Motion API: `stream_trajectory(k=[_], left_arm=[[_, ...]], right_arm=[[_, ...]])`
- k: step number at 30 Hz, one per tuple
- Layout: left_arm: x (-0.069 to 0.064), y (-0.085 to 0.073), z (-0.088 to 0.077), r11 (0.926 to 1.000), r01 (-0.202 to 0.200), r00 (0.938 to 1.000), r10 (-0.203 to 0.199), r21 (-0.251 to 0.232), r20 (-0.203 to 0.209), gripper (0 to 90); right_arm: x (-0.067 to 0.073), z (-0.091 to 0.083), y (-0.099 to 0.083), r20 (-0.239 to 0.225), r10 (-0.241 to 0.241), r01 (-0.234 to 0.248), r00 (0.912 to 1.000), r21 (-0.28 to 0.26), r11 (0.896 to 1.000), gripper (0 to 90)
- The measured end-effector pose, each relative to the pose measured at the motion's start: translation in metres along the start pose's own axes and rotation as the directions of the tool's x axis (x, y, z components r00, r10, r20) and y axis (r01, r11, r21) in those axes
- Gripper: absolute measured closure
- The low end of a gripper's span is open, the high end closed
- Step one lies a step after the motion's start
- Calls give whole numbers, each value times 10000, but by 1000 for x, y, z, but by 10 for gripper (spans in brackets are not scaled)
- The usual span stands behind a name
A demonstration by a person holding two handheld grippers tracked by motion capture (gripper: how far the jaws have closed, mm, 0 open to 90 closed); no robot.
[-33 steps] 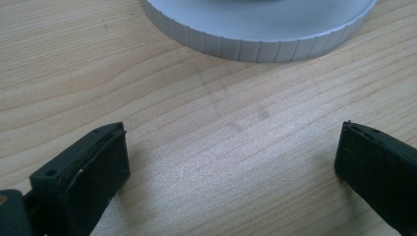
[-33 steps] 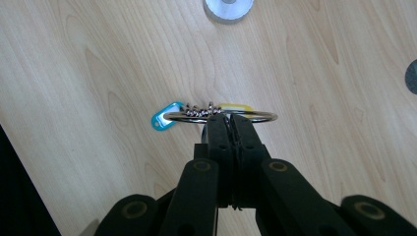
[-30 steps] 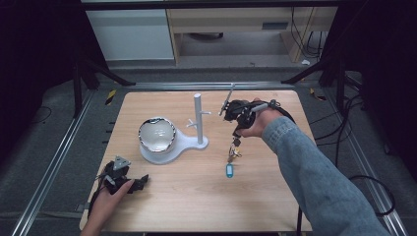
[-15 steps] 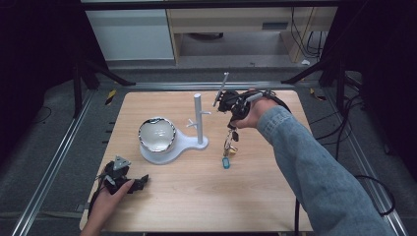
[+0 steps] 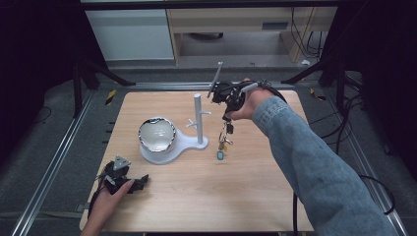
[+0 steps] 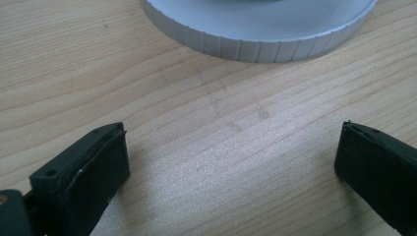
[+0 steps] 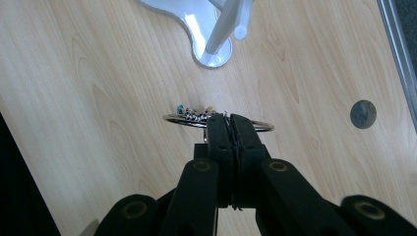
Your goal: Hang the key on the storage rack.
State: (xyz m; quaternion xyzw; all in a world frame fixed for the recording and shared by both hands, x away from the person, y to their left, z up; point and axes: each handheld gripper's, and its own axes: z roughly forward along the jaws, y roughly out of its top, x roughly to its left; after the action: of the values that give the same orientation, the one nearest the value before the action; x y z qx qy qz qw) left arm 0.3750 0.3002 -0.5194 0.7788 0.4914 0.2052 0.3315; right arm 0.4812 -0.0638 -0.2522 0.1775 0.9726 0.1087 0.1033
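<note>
Beside the white post of the stand (image 5: 197,118), on the side away from its bowl, your key ring (image 7: 216,121) hangs in the air with its charms (image 5: 223,141) dangling below it, the lowest one just over the surface (image 5: 255,196). The likely step is to hook that ring over one of the short pegs (image 5: 205,114) on the post, so carry it level with a peg and bring the open loop of the ring, not the part you pinch, toward the peg tip. Your pinch sits near the middle of the ring in the right gripper view, which leaves loop free on either side; favour the longer side. Let the charms stop swinging before you close in, since they could catch on the lower peg or the post. Ease off the grip only once the ring sits behind the peg tip, because a peg that short may let it slide off.

The right gripper (image 7: 228,124) has its fingers pressed fully together on the thin wire of the ring, with no gap showing between the pads. It points down beside the top of the post, near it but apart.

On the bowl side of the stand, toward your own edge of the surface, the left gripper (image 5: 132,183) rests with its fingers (image 6: 93,167) spread wide. They hold nothing and only bare wood lies between them, with the ribbed rim of the stand's round base (image 6: 255,34) just ahead of them. Keep it there, clear of the stand.
</note>
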Motion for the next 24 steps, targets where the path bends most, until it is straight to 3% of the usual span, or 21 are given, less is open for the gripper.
stream_trajectory(k=[24], left_arm=[[0,0,0,10000,1,10000,-1,2,-2,0]], right_arm=[[-2,-20,37,185,-351,354,9992,-196,9992,886]])
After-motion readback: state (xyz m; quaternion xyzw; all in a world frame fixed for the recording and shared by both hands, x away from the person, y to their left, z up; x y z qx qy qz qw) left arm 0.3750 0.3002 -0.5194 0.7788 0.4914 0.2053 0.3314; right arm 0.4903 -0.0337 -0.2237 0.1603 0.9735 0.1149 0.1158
